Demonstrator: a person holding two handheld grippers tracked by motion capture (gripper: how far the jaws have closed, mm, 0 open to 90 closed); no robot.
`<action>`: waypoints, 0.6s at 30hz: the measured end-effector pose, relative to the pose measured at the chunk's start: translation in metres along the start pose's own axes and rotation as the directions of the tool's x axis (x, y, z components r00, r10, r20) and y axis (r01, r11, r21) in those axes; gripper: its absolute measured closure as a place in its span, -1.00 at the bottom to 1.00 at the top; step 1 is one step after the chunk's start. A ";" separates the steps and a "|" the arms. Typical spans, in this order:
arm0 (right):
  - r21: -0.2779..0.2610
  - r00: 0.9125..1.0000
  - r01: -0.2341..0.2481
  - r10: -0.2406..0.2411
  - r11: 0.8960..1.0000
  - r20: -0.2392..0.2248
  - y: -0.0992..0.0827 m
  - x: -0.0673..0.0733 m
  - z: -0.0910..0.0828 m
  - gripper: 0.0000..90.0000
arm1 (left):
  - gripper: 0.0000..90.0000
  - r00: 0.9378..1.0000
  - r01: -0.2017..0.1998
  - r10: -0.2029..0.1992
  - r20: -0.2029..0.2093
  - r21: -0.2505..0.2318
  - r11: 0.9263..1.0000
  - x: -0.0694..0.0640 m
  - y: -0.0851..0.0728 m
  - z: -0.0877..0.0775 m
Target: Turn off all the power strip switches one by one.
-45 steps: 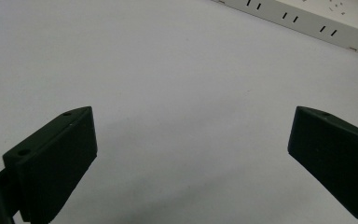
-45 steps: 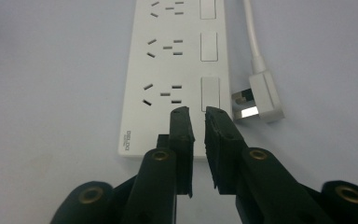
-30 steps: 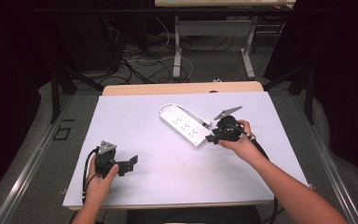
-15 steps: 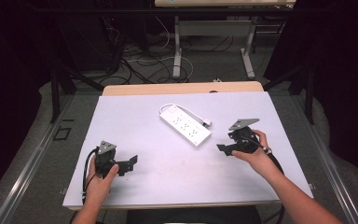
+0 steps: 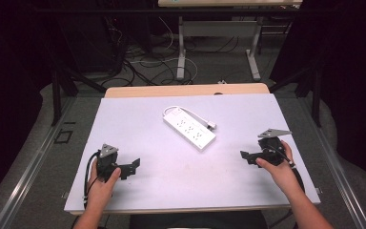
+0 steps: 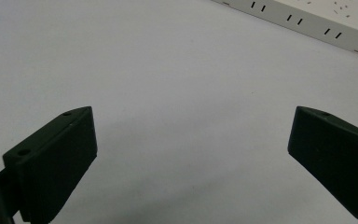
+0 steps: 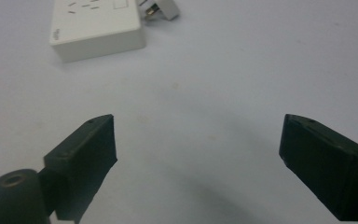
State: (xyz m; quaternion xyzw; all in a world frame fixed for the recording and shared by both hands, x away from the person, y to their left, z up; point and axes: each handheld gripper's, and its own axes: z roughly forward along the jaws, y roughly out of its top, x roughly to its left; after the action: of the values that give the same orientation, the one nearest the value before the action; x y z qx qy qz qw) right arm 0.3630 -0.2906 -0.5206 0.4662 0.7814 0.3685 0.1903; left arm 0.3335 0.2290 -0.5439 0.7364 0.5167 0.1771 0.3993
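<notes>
White tabletop (image 5: 147,124); cables (image 5: 138,57) on floor beyond; grey desk legs (image 5: 181,43) behind

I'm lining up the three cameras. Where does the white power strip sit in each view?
High view: the power strip lies aslant at the middle of the white table, between the two grippers and apart from both.
Left gripper view: its long side with the socket slots runs along the top right edge.
Right gripper view: one end of it sits at the top left.
Shared landmark: the white tabletop under the strip.

Power strip (image 5: 189,128) glossy white plastic; table (image 5: 138,114) matt, smooth.
</notes>
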 end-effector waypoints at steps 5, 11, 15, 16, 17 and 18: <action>-0.006 0.998 -0.044 0.044 0.999 0.038 -0.014 -0.015 -0.002 -1.00 | -0.97 1.000 -0.004 0.004 -0.006 -0.001 1.000 0.001 0.000 0.000; -0.015 0.995 -0.071 0.072 0.997 0.075 -0.028 -0.025 -0.001 -1.00 | -0.98 1.000 -0.003 0.003 -0.006 0.003 1.000 0.002 0.000 0.000; -0.020 0.992 -0.079 0.080 0.997 0.102 -0.033 -0.032 0.000 -1.00 | -0.98 1.000 0.004 -0.004 -0.008 -0.007 1.000 0.002 -0.001 0.000; -0.021 0.990 -0.081 0.083 0.996 0.115 -0.035 -0.034 -0.001 -1.00 | -0.98 1.000 0.004 -0.004 -0.008 -0.008 1.000 0.002 -0.001 0.000; -0.025 0.988 -0.083 0.086 0.996 0.126 -0.036 -0.036 -0.001 -1.00 | -0.98 1.000 0.001 -0.001 -0.008 -0.006 1.000 0.003 -0.001 0.000; -0.023 0.987 -0.092 0.095 0.995 0.133 -0.037 -0.038 -0.002 -1.00 | -0.97 1.000 0.004 -0.004 -0.009 -0.005 1.000 0.003 -0.001 0.000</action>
State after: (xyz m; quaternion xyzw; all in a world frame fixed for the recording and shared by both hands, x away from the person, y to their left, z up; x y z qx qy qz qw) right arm 0.3588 -0.3347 -0.5488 0.5245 0.7410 0.3512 0.2289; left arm 0.3343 0.2315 -0.5450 0.7336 0.5196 0.1810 0.3988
